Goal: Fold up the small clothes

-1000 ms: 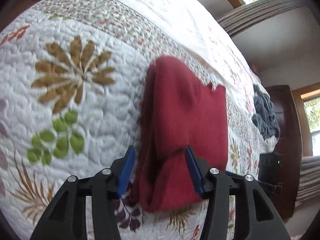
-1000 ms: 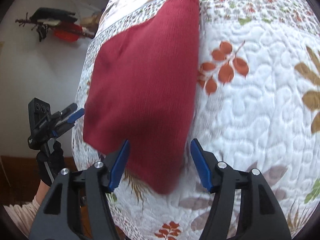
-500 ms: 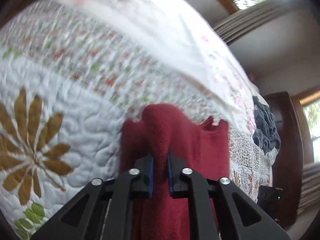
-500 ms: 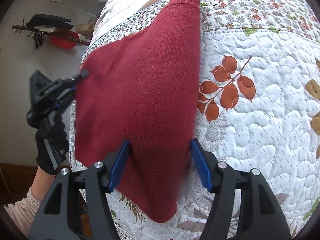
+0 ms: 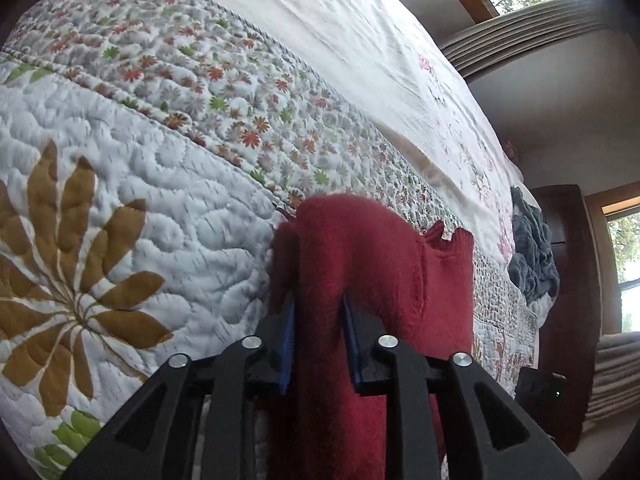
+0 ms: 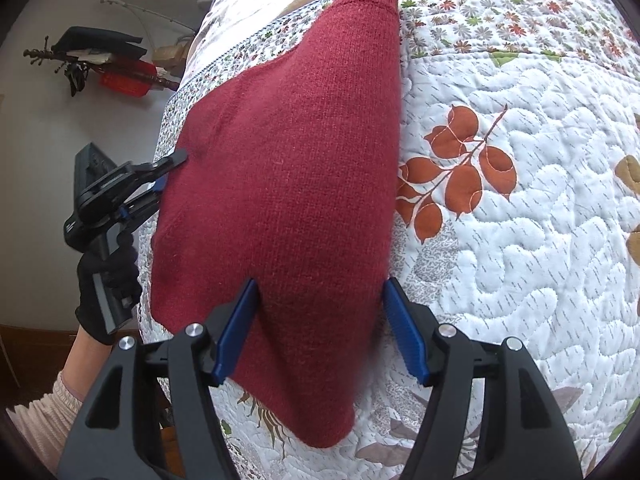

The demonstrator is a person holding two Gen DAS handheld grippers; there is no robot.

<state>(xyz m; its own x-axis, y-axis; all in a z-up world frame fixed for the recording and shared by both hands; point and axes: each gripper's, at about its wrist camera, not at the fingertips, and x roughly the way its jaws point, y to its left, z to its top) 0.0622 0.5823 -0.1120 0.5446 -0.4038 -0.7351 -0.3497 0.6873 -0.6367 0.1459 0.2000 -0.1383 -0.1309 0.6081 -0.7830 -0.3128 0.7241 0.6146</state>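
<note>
A flowered quilt [image 6: 520, 240] is spread under a red sweater [image 6: 300, 168]. At 9 o'clock its edge is pinched by the left gripper [image 5: 318, 320], held up by a gloved hand [image 6: 104, 284]. At 6 o'clock the right gripper [image 6: 320, 320] is held wide apart around the sweater's corner

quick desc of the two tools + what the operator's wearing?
Both tools match: black plastic angular finger arms with triangular cut-outs, silver round bolt heads, blue finger pads. Left tool, right tool. Seen from the right wrist camera, the left tool has a black pistol-style handle with a boxy black housing on top. The hand holding it wears a black glove, with a pale pink gathered sleeve cuff.
</note>
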